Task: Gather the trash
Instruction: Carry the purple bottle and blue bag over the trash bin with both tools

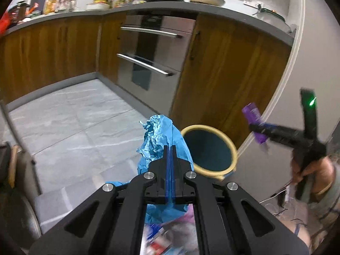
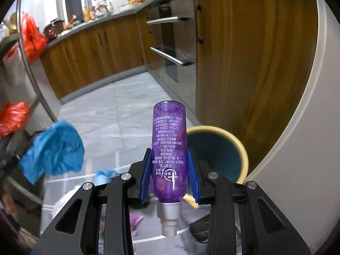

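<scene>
My left gripper (image 1: 170,148) is shut on a crumpled blue plastic bag (image 1: 158,140) and holds it above the floor, just left of a round bin (image 1: 209,148) with a yellow rim and dark teal inside. My right gripper (image 2: 169,152) is shut on a purple plastic bottle (image 2: 169,148), white cap toward the camera, held above and left of the bin (image 2: 221,150). The right gripper with the bottle (image 1: 254,123) also shows at the right of the left wrist view. The blue bag (image 2: 53,148) shows blurred at the left of the right wrist view.
The bin stands on grey floor tiles (image 1: 70,123) against wooden cabinets (image 1: 223,74) and a white curved wall (image 2: 297,127). A steel oven (image 1: 153,55) is set in the cabinets. Red bags (image 2: 31,36) hang on a rack at left. Mixed litter lies below the left gripper (image 1: 167,240).
</scene>
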Available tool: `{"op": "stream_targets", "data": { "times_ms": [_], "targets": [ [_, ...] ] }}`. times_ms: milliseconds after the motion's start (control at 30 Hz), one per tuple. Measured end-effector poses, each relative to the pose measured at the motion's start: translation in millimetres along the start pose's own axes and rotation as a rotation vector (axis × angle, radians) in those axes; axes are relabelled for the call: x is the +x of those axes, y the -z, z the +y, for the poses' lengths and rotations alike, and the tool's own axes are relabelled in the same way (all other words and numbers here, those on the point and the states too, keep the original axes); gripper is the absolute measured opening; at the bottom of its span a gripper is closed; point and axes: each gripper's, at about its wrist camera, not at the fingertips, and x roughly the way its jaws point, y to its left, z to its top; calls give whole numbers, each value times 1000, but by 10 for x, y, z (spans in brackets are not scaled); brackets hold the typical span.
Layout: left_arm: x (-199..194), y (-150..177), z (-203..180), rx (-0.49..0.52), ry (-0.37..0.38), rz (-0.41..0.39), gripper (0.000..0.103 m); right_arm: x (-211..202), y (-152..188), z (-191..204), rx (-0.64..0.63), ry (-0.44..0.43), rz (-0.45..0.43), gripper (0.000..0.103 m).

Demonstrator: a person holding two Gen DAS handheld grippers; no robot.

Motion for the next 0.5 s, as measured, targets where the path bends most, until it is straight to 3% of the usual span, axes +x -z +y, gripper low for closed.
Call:
{"op": "stream_targets", "data": {
  "times_ms": [67,267,500],
  "targets": [
    [217,-140,-110,6,32,7,1,166,13,-100,-27,42,5,34],
    [934,-352,-421,39,110,69,1,709,100,-344,-12,58,71,34],
    [1752,-395,-657,49,202,153,1,1280,278,-695,44,83,148,34]
  ]
}}
